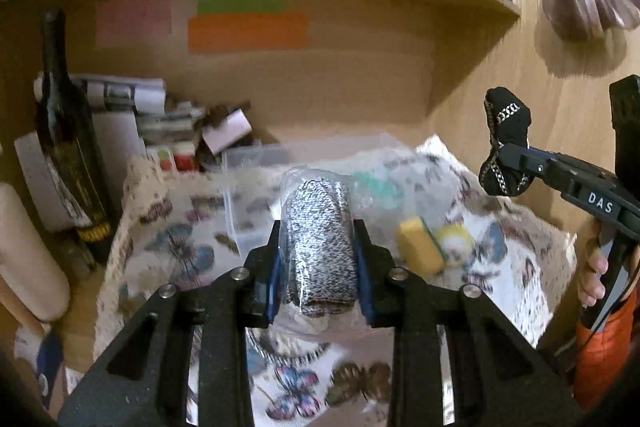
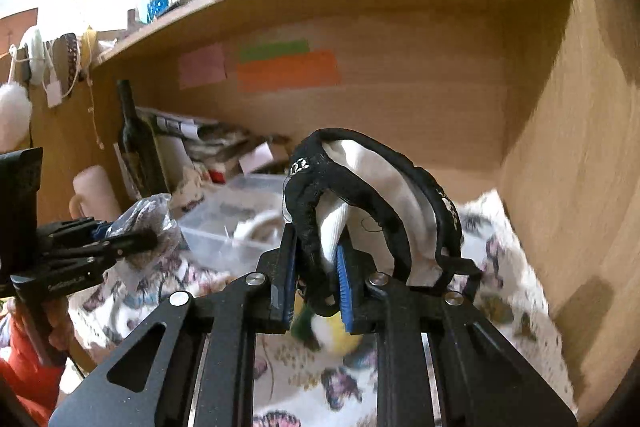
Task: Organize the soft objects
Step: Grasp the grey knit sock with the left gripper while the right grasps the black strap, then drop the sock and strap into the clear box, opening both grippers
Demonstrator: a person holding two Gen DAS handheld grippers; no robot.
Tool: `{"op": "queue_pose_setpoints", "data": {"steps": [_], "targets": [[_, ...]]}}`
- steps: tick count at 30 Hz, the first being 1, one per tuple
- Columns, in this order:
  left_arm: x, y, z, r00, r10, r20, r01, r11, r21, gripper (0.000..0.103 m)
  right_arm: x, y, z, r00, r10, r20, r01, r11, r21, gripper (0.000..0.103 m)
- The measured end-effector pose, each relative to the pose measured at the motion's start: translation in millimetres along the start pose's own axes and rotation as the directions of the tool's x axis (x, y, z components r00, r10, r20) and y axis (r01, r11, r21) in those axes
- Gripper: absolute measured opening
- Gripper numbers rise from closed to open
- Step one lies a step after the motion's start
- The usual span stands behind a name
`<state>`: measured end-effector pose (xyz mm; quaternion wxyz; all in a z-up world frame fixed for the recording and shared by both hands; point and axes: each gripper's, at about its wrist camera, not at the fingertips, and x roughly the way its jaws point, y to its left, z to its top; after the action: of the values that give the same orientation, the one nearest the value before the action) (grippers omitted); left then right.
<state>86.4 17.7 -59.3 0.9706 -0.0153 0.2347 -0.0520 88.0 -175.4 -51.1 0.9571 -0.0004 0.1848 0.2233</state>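
With left gripper (image 1: 318, 259) clamping the bagged knit (image 1: 320, 247) and right gripper (image 2: 316, 279) pinching the black sock (image 2: 360, 195), neither is binned (image 2: 224, 223) ahead; sponges (image 1: 424, 247) remain.

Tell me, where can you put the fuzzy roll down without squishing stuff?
Best free patch: the butterfly cloth near the front edge, left of the yellow sponge. Another patch lies right, by the wooden side wall. The back left is crowded: wine bottle, papers, clear plastic box. Left tongs hold the bagged grey roll; right tongs hold black-and-white socks.
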Motion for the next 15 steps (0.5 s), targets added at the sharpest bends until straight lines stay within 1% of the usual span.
{"op": "queue_pose_setpoints", "data": {"steps": [4, 7, 10, 15], "targets": [[5, 9, 20, 0.999, 0.013, 0.030, -0.013, 1.000, -0.015, 0.031, 10, 7, 14, 1.000, 0.010, 0.021, -0.009, 1.000, -0.023, 0.016], [14, 16, 35, 0.999, 0.014, 0.035, -0.013, 1.000, -0.021, 0.031, 22, 11, 23, 1.000, 0.016, 0.023, -0.015, 0.999, -0.035, 0.016], [29, 23, 47, 1.000, 0.007, 0.020, -0.006, 0.999, -0.039, 0.031, 40, 14, 31, 1.000, 0.029, -0.001, -0.029, 0.999, -0.045, 0.016], [62, 35, 59, 0.999, 0.028, -0.035, -0.030, 0.998, -0.059, 0.031, 74, 18, 36, 0.997, 0.025, -0.073, -0.031, 0.996, -0.078, 0.016]]}}
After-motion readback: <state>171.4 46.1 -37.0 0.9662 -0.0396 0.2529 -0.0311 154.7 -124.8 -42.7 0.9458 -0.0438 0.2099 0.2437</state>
